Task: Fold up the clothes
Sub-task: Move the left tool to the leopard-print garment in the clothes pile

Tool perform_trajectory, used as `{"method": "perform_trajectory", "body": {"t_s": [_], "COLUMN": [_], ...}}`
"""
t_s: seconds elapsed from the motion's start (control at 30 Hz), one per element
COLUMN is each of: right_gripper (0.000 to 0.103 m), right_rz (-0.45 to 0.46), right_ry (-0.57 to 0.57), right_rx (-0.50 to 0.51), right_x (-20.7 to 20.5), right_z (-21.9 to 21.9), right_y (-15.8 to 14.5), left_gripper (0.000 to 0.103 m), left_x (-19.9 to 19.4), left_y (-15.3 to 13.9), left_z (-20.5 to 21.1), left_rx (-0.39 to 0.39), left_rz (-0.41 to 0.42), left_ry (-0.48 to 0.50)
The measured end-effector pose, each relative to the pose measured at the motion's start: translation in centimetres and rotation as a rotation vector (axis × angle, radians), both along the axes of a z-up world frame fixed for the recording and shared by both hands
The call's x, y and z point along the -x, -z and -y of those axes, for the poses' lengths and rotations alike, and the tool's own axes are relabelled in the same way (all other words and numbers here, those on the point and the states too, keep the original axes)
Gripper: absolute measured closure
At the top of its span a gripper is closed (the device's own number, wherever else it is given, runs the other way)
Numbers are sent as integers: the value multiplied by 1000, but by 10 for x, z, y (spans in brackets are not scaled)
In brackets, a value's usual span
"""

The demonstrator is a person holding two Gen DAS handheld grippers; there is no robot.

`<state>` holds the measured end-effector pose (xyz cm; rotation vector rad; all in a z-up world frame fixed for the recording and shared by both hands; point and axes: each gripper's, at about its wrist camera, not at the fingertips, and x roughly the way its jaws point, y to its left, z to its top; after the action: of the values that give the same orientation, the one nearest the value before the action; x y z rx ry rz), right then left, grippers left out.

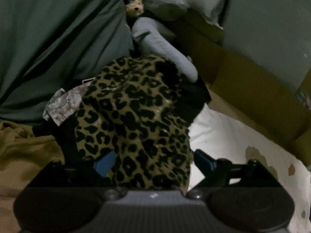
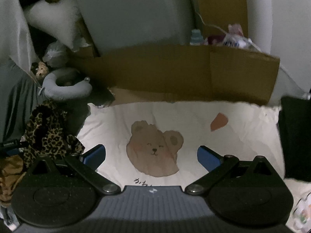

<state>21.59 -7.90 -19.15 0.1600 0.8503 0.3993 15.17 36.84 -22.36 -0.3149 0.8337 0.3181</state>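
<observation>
Left gripper [image 1: 153,161], jaws wide, straddles a bunched leopard-print garment [image 1: 136,116] (seemingly unpinched); right gripper [image 2: 151,155] hovers open over the bear-print sheet [image 2: 243,145]; next, pinch and spread

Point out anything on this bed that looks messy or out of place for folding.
The leopard-print garment sits bunched in a heap at the left edge of the white bear-print sheet, not spread flat. A floral cloth sticks out from under it at an angle. Nothing looks spilled or torn.
</observation>
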Motion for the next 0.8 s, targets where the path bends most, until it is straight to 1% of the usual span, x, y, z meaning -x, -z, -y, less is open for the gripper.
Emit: {"method": "perform_trajectory", "body": {"t_s": [0.03,0.13,0.2,0.27,0.37,0.4,0.5,0.57,0.6,0.67,0.7,0.73,0.77,0.8], "right_gripper": [0,0,0,0,0,0,0,0,0,0,0,0,0,0], "right_rz": [-13,-47,-63,-88,-110,-114,-125,-137,-145,-143,-141,-139,-136,-130], "right_ry": [2,2,-15,-20,-18,-16,-12,-16,-19,-24,-26,-28,-30,-33], "right_rx": [-10,-28,-12,-4,9,11,11,-3,-24,-23,-18,-12,-7,6], "right_x": [0,-1,-1,0,0,0,1,1,2,3,3,4,5,6], "right_z": [-1,-5,-9,-11,-11,-11,-8,-5,-4,-4,-5,-6,-7,-8], "right_y": [6,22,32,42,50,52,54,55,55,55,55,54,54,54], "left_gripper": [13,14,14,17,19,19,21,31,35,54,58,65,75,83], "left_x": [1,5,6,6,4,3,-8,-15,-17,-20,-21,-21,-20,-19], "left_y": [2,9,14,19,26,27,31,36,38,43,45,46,47,48], "left_z": [-6,-26,-31,-35,-37,-35,-30,-28,-29,-33,-34,-36,-37,-37], "left_rx": [3,64,82,103,167,168,131,101,99,96,95,94,92,92], "left_rz": [8,44,59,75,103,104,74,42,32,10,1,-3,-6,-11], "left_ry": [-26,-103,-110,-115,-102,-95,-72,-59,-57,-55,-52,-46,-39,-32]}}
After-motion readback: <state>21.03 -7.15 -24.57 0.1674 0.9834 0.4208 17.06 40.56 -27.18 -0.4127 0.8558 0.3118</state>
